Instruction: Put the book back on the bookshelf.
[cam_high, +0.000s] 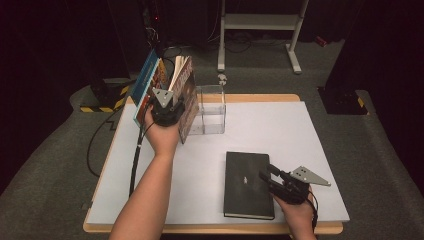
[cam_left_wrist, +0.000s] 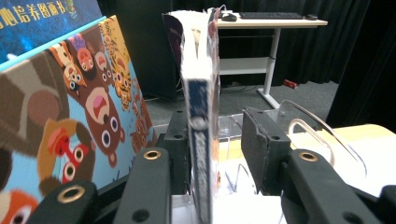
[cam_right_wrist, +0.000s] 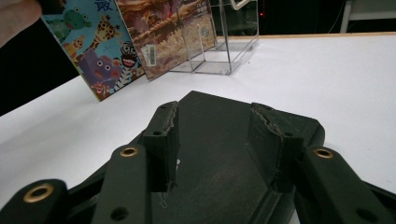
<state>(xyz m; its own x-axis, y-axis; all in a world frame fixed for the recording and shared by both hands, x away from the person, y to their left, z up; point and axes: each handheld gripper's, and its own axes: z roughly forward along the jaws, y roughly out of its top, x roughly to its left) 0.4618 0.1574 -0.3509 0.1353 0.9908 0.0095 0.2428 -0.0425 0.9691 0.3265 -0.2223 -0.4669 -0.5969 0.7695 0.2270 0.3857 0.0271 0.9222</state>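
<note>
The table (cam_high: 310, 150) is the largest thing here, a pale sheet laid over a wooden top, and it carries everything else. At its far left corner a row of picture books stands on edge and leans: a blue-covered book (cam_high: 146, 82) outermost, an animal-cover book (cam_left_wrist: 79, 121) next to it, and then the upright book (cam_high: 185, 97) nearest the middle of the table, its pages fanning a little at the top. Just beside that upright book, on its right in the high view, stands a clear acrylic stand (cam_high: 212, 110), open-sided and see-through. Nearer the person, towards the right, a black notebook (cam_high: 248, 184) lies flat and closed on the table, well apart from the leaning books. The left gripper (cam_high: 167, 107) is held up at the row of books; in the left gripper view the spine of the upright book runs between its jaws, close against the left pad, while a clear gap shows between the book and the right pad, so the gripper is spread and not pinching. The right gripper (cam_high: 267, 176) sits low at the right edge of the black notebook, its jaws lying over the cover; in the right gripper view the jaws stand parted with only the flat dark cover beneath them, nothing pinched between the pads.
</note>
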